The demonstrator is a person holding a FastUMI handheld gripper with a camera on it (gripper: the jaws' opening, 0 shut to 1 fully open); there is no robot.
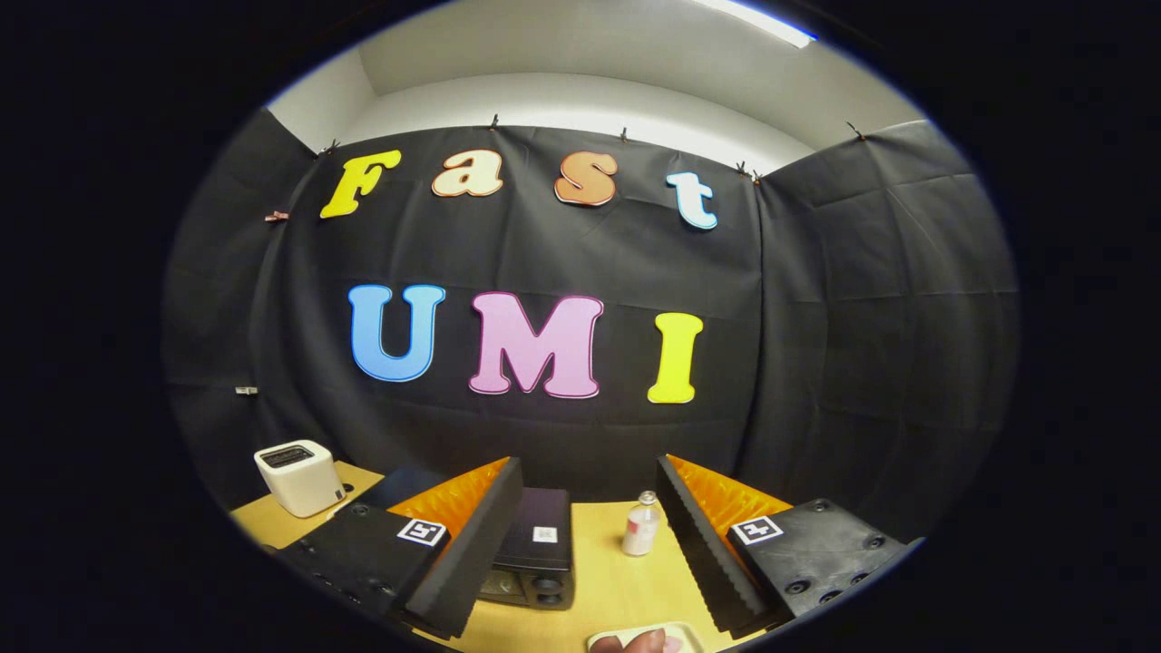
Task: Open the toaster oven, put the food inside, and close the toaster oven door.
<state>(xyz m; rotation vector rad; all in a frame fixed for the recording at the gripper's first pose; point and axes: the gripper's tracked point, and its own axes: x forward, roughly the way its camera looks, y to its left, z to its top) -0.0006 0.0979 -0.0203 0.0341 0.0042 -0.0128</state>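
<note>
- Lying nearest, just short of the gap between the fingers, is a pale tray point(682, 632) on the wooden table point(603, 580); it holds pinkish-brown food point(635, 643), cut off so that its kind cannot be told.
- Spreading wide apart, the gripper point(588, 544) has its two fingers clear of everything; nothing is held between them and neither finger touches the toaster oven, the tray or the bottle.
- Sitting on the table ahead of the tray is the toaster oven point(533, 555), dark and boxy, partly hidden behind the left finger point(467, 553); its top carries a small white sticker and two round knobs show on its front. Whether its door is open or closed cannot be told, since the finger covers most of the front.
- Standing upright beside the toaster oven, on the side of the right finger point(703, 553), is a small clear bottle point(641, 524) with a pale cap; it is apart from the oven and just beside the finger's inner edge as seen from here.
- Resting further back, well apart from the toaster oven on its other side, is a white slot toaster point(299, 477) near the table's far corner.
- Hanging behind the toaster oven and all else is the booth's black cloth wall point(816, 363).
</note>
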